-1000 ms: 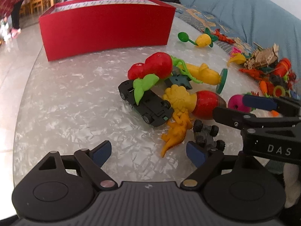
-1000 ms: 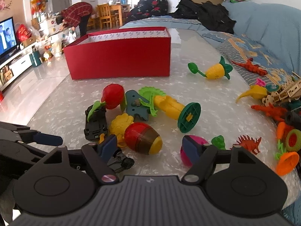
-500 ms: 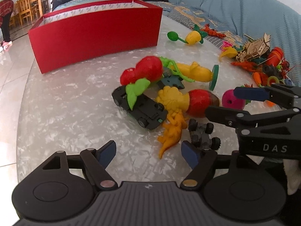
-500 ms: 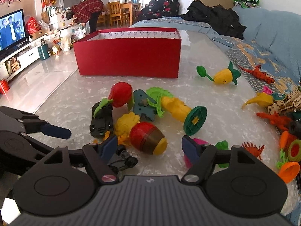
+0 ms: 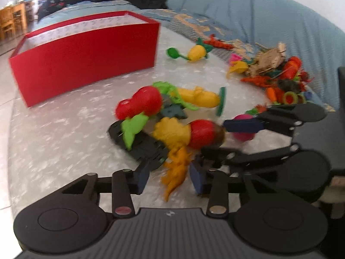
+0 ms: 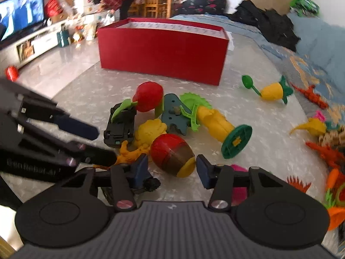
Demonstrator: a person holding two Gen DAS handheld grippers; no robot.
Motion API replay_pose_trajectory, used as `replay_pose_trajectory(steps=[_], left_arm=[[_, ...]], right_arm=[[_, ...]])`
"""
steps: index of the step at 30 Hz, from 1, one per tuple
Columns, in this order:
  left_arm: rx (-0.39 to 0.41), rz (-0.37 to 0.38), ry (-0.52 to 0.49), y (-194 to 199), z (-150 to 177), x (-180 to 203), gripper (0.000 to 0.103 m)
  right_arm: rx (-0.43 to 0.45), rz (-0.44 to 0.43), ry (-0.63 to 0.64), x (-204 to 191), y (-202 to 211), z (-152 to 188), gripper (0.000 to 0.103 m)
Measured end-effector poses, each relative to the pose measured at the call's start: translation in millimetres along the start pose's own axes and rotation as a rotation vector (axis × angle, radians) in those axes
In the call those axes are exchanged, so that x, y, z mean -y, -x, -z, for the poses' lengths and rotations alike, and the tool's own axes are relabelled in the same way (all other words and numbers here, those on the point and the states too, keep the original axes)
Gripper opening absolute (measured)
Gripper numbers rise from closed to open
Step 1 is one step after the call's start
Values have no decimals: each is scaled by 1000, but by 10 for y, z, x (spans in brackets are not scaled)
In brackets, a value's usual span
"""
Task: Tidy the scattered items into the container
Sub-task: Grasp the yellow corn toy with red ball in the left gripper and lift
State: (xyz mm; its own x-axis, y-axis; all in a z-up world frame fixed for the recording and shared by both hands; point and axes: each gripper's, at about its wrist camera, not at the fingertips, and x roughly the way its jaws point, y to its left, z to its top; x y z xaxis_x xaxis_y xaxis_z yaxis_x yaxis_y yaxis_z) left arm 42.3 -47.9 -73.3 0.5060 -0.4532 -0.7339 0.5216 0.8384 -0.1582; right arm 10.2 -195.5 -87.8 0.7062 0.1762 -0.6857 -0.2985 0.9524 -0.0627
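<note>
A red box (image 5: pixel 86 51) (image 6: pixel 163 51) stands open at the far side of the marble table. A toy pile lies in the middle: a red cherry toy (image 5: pixel 140 103), a black car (image 5: pixel 142 144), a yellow flower toy (image 5: pixel 172 131), and a red-brown-yellow egg toy (image 6: pixel 172 155). My left gripper (image 5: pixel 169 178) is open with an orange dinosaur (image 5: pixel 176 172) between its fingers. My right gripper (image 6: pixel 172 170) is open, its fingers on either side of the egg toy's near end.
A yellow toy with a green wheel (image 6: pixel 220 125) and a teal piece (image 6: pixel 174 112) lie in the pile. A yellow pineapple toy (image 6: pixel 271 90) lies further right. Several small orange and wooden toys (image 5: pixel 278 73) crowd the right edge by the blue sofa. A pink ball (image 5: pixel 243 136) lies near.
Both grippers moved forward into the pile. The left gripper's fingers now straddle the orange dinosaur and the right gripper's fingers now flank the egg toy. Both jaws have narrowed.
</note>
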Motion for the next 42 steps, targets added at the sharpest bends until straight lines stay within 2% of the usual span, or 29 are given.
replay_pose_trajectory(steps=[4,5,6,8,13,16,20,24,27,36,38,40,41,42], left_arm=[[3,70,-2,-83,-126,-45,46],[0,85,8,-113,-160,-73,49],[-1,94,18,-135,-189,-101,56],[7,115,27,-187,-258,-133,62],[-26,126,30,-370,-396,-157,62],[-66,128,26,-487,-400,-151,66],[-99,134,35,-597,-391,-167,66],[-103,163,64,-603,-389,-216,66],[-95,166,48,-594,-378,-200,65],[-56,182,34,-564,-349,-224,61],[-46,188,39,-556,-348,-243,60],[-35,194,41,-532,-353,-257,57],[-34,194,35,-523,-356,-256,51],[-33,195,29,-515,-358,-254,49]], right_arm=[[-1,-12,47,19,-19,-20,50],[-2,-16,62,29,-27,-27,50],[-3,-20,76,41,-38,-32,50],[-8,-29,95,66,-70,-37,51],[-27,-34,91,146,-162,-8,51],[-29,-27,91,185,-201,8,51],[-16,-35,100,188,-218,11,53],[-2,-50,121,173,-254,-5,65],[3,-69,136,194,-288,-20,68],[25,-102,175,201,-303,-14,66],[26,-92,186,195,-295,-6,64],[28,-76,199,188,-285,1,56],[30,-67,202,193,-276,4,54],[32,-58,206,199,-267,6,53]])
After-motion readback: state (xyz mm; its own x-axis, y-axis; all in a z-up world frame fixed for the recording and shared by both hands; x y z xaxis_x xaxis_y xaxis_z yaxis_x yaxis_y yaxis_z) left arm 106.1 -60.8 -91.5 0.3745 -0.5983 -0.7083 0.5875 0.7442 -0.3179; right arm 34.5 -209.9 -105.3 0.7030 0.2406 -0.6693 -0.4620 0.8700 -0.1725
